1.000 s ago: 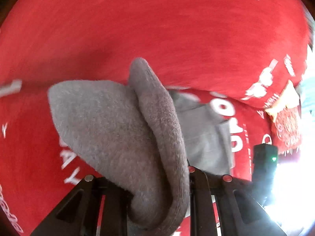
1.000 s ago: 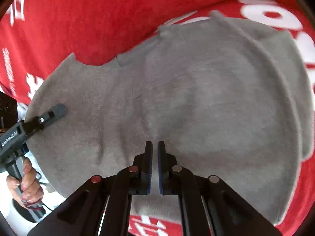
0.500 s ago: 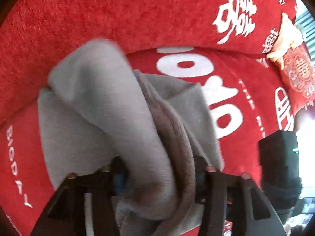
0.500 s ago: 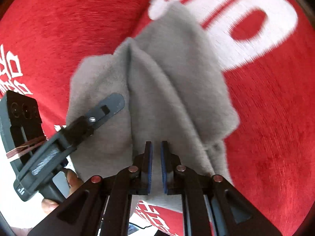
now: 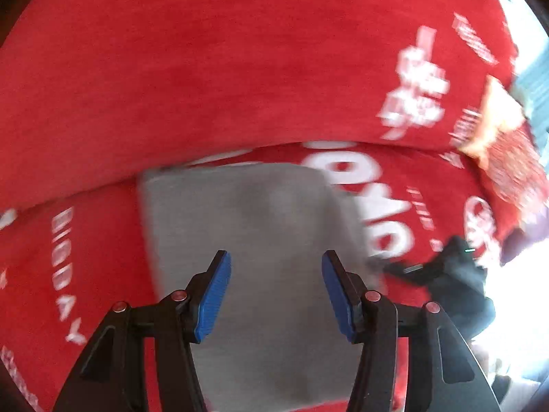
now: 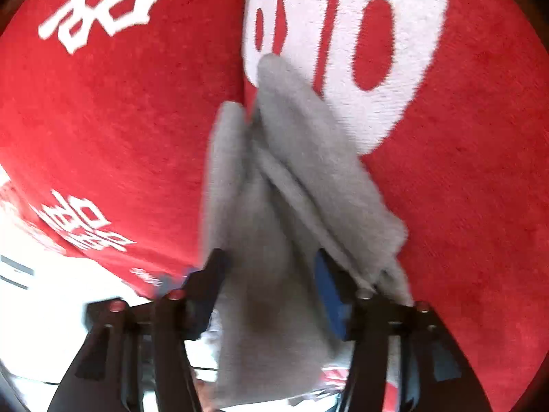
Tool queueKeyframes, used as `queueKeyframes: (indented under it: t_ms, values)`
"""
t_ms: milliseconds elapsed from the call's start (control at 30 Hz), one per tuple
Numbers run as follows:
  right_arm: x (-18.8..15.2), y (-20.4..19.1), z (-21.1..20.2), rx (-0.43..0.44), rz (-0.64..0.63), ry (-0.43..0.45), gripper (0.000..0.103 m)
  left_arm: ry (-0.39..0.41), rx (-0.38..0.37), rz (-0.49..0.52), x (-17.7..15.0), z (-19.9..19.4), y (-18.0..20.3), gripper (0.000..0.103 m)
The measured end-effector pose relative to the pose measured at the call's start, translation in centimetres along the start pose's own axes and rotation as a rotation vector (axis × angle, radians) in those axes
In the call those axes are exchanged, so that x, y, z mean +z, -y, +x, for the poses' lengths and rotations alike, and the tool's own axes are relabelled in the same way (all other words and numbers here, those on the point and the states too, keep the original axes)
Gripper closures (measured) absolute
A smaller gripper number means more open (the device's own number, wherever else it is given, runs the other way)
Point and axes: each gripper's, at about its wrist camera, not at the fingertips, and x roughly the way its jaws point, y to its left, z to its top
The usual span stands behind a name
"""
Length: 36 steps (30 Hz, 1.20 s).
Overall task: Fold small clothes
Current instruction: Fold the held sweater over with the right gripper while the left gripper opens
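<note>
The small grey fleece garment point(image 5: 247, 213) lies flat and folded on the red seat in the left wrist view. Above its near part hangs my left gripper point(image 5: 276, 274), open, with its blue pads bare and nothing between them. At the garment's right edge, blurred, is the black body of my right gripper point(image 5: 453, 274). In the right wrist view the same grey garment point(image 6: 291, 158) is bunched in long folds that run away from me. My right gripper point(image 6: 271, 274) has its jaws opening, with the folds loose between them and draped over the right finger.
A red sofa cover point(image 5: 240, 68) with white lettering covers seat and backrest. A red cushion with a gold trim point(image 5: 507, 158) leans at the far right. Bright white floor point(image 6: 34, 274) shows past the seat's edge on the left of the right wrist view.
My left gripper has let go of the grey garment, which now lies flat below it. My right gripper's jaws were shut and now stand apart around the folds; its view has rolled and dropped lower.
</note>
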Motion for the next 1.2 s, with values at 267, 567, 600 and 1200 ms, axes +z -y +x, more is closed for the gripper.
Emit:
queueKeyframes:
  t_ms: [267,567,600,1200]
  values:
    - [0.1,-5.1,3.4,-0.278,-0.226,-0.134,0.050,-0.104,0.164,-0.161,-4.0,3.2,-7.7,0.046]
    - [-4.1,-13.0,2.2,-0.469,-0.655,-0.015,0.085,-0.066,0.112,-0.116,-4.8,3.2,-6.3,0.046]
    - [-3.9,-12.3,1.5,-0.484,-0.645,0.000,0.085,-0.066,0.106,-0.093,-5.0,3.3,-5.9,0.046]
    - [-5.9,-9.8,-3.6,-0.699,-0.584,0.053,0.087,-0.141,0.042,0.004,-6.8,1.2,-5.0,0.045]
